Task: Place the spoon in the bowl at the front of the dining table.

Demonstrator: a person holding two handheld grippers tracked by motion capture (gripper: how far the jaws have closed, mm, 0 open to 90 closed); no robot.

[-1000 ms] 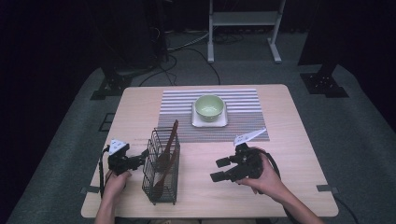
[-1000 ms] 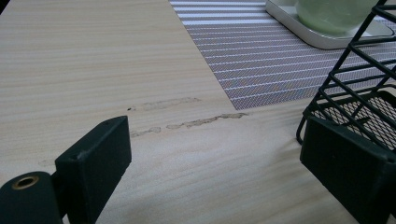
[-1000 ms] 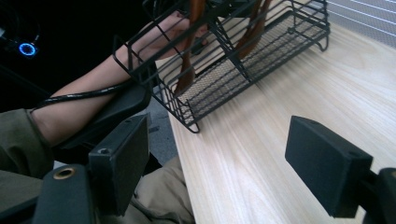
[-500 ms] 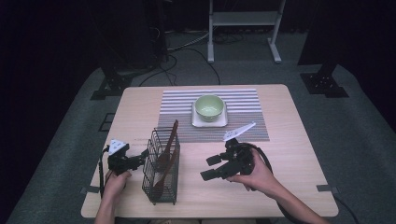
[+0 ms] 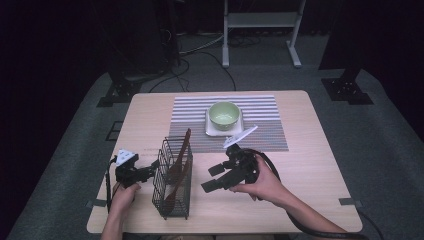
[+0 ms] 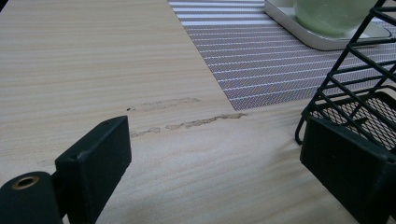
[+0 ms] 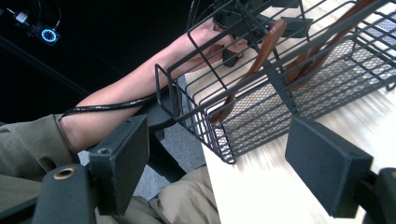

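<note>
A black wire basket (image 5: pixel 173 186) stands near the table's front left, with brown wooden utensils (image 5: pixel 181 152) leaning inside it. My left gripper (image 5: pixel 151 169) rests on the table against the basket's left side. It is open, and in the left gripper view (image 6: pixel 219 158) the basket's corner (image 6: pixel 355 88) sits by the right jaw. My right gripper (image 5: pixel 214 178) hovers just right of the basket, open and pointing at it. In the right gripper view (image 7: pixel 233 154) the basket (image 7: pixel 280 100) and utensils (image 7: pixel 254 63) lie beyond the jaws.
A pale green bowl (image 5: pixel 223 114) sits on a white square plate (image 5: pixel 212 131) on the striped mat (image 5: pixel 265 125) at the table's middle back. The person's left forearm (image 7: pixel 140 91) reaches past the basket.
My right gripper has moved left toward the basket and tilted its jaws down. The left gripper and the basket have stayed where they were.
</note>
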